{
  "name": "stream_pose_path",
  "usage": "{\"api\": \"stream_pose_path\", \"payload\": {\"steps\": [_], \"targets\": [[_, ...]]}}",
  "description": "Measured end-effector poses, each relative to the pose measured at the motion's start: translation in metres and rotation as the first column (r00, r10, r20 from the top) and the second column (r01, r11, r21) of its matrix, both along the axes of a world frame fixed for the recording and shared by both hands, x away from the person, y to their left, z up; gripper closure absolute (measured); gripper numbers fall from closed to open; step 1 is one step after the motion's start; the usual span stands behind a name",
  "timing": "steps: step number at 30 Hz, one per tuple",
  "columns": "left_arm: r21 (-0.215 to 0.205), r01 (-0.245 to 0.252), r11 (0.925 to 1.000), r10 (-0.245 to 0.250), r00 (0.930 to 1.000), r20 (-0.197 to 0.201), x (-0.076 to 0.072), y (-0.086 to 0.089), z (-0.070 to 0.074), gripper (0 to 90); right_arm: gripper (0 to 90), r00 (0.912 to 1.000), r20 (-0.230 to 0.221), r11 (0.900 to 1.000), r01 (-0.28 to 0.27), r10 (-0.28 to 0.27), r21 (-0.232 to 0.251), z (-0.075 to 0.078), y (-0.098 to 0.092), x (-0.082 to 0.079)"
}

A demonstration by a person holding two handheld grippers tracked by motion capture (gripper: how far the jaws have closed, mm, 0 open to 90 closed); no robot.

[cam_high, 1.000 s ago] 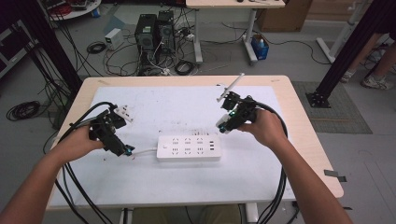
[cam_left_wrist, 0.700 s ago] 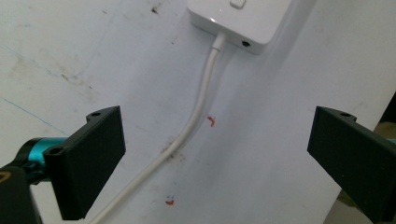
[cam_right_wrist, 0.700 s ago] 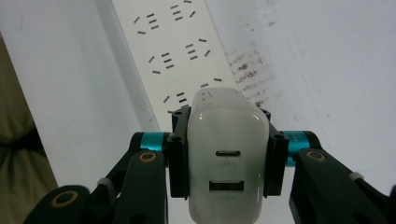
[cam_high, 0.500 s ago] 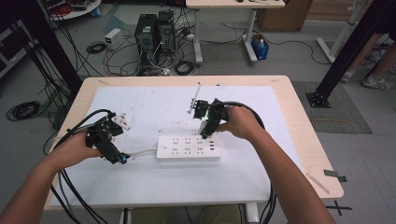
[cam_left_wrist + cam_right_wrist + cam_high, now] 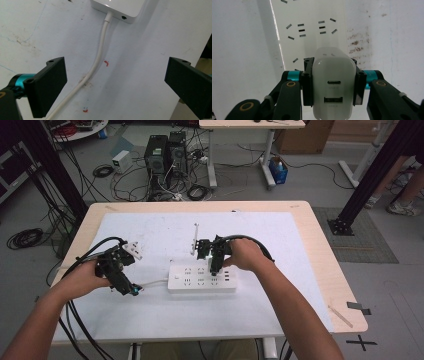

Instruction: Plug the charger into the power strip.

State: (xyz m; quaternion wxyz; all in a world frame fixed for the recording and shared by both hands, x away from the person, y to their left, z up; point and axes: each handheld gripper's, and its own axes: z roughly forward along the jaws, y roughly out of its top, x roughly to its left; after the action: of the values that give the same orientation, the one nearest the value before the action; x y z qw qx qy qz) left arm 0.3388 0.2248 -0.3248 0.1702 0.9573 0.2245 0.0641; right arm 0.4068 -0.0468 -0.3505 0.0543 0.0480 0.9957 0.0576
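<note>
So the right gripper (image 5: 333, 82) is clamped on a white USB charger brick (image 5: 333, 85), one jaw pressed to each side of it, and you can see two ports on the face turned toward that gripper's camera, a small oval one above a wider rectangular one. In the right gripper view the charger hangs right over the white power strip (image 5: 312, 27), with rows of socket slots showing beyond it; I can't tell whether its prongs are touching the strip. From the high view the right gripper (image 5: 212, 256) sits at the back edge of the power strip (image 5: 201, 279), around its middle, with the person's right hand (image 5: 243, 256) wrapped around the handle. The left gripper (image 5: 117, 85) is wide open with nothing pinched: its two black jaws stand well apart, and the strip's white cord (image 5: 96, 67) runs across the mat between them without either jaw touching it. The cord goes up into the end of the strip (image 5: 120, 7) at the top of that view. In the high view the left gripper (image 5: 131, 290) hovers just off the strip's left end, near where the cord (image 5: 152, 283) comes out, held in the left hand (image 5: 87, 277). Everything lies on a white mat (image 5: 150, 235) covering a light wooden table (image 5: 320, 245), and the mat has some brownish scuffs and a few tiny red marks (image 5: 107, 63).
</note>
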Motion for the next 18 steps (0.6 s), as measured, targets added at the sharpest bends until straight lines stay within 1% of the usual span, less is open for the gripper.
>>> {"api": "stream_pose_path", "payload": {"steps": [2, 3, 4, 5, 6, 7, 9, 11, 12, 13, 14, 15, 16, 18], "targets": [[-0.002, -0.009, 1.0, 0.009, 1.0, 0.003, 0.0, 0.001, 0.0, 4.2, 62.2, 0.9998, -0.002, 0.999, -0.022, 0.022, -0.027, -0.006, 0.003, 0.0], [-0.002, -0.009, 1.0, 0.009, 1.0, 0.003, 0.0, 0.001, 0.0, 4.2, 62.2, 0.9998, -0.002, 0.999, -0.022, 0.022, -0.027, -0.006, 0.003, 0.0], [-0.004, -0.022, 0.9998, 0.022, 0.9997, 0.005, 0.0, 0.003, 0.0, 4.2, 62.2, 0.9998, 0.004, 1.0, -0.022, 0.022, -0.015, -0.005, 0.004, 0.0], [-0.008, -0.026, 0.9996, 0.026, 0.9997, 0.002, 0.0, 0.004, -0.001, 4.2, 62.3, 0.9997, -0.007, 1.0, -0.022, 0.021, -0.018, -0.006, 0.005, 0.002], [-0.009, -0.025, 0.9996, 0.025, 0.9997, 0.0, 0.0, 0.004, -0.001, 4.2, 62.3, 0.9997, -0.005, 0.999, -0.024, 0.024, -0.024, -0.007, 0.006, 0.001], [-0.004, -0.023, 0.9997, 0.023, 0.9997, -0.001, 0.001, 0.005, 0.0, 4.2, 62.3, 0.9993, -0.012, 0.999, -0.034, 0.034, -0.03, -0.007, 0.006, 0.003], [-0.007, -0.024, 0.9997, 0.024, 0.9997, 0.001, 0.001, 0.006, 0.0, 4.2, 62.4, 0.9991, -0.019, 0.998, -0.04, 0.039, -0.043, -0.007, 0.008, 0.003], [-0.014, -0.033, 0.9994, 0.033, 0.9995, -0.001, 0.002, 0.006, -0.001, 4.2, 62.4, 0.9974, -0.01, 0.996, -0.072, 0.071, -0.061, -0.011, 0.012, 0.003], [-0.01, -0.036, 0.9993, 0.036, 0.9994, 0.001, 0.003, 0.007, -0.001, 4.2, 62.5, 0.9949, -0.017, 0.991, -0.101, 0.1, -0.088, -0.015, 0.016, 0.004], [-0.008, -0.037, 0.9993, 0.037, 0.9993, -0.004, 0.004, 0.006, -0.002, 4.2, 62.5, 0.9949, -0.017, 0.991, -0.101, 0.1, -0.088, -0.015, 0.016, 0.004], [-0.005, -0.038, 0.9993, 0.038, 0.9993, -0.009, 0.005, 0.006, -0.003, 4.2, 62.6, 0.9928, -0.013, 0.986, -0.119, 0.119, -0.117, -0.017, 0.019, 0.003], [-0.002, -0.034, 0.9994, 0.034, 0.9994, -0.01, 0.005, 0.005, -0.003, 4.2, 62.6, 0.9923, -0.022, 0.984, -0.123, 0.122, -0.131, -0.017, 0.02, 0.004], [-0.003, -0.032, 0.9995, 0.032, 0.9994, -0.01, 0.005, 0.005, -0.003, 4.2, 62.6, 0.9918, -0.03, 0.983, -0.127, 0.124, -0.134, -0.017, 0.02, 0.006], [-0.009, -0.034, 0.9994, 0.034, 0.9994, -0.006, 0.004, 0.004, -0.003, 4.2, 62.6, 0.9923, -0.059, 0.988, -0.114, 0.108, -0.104, -0.017, 0.018, 0.011]]}}
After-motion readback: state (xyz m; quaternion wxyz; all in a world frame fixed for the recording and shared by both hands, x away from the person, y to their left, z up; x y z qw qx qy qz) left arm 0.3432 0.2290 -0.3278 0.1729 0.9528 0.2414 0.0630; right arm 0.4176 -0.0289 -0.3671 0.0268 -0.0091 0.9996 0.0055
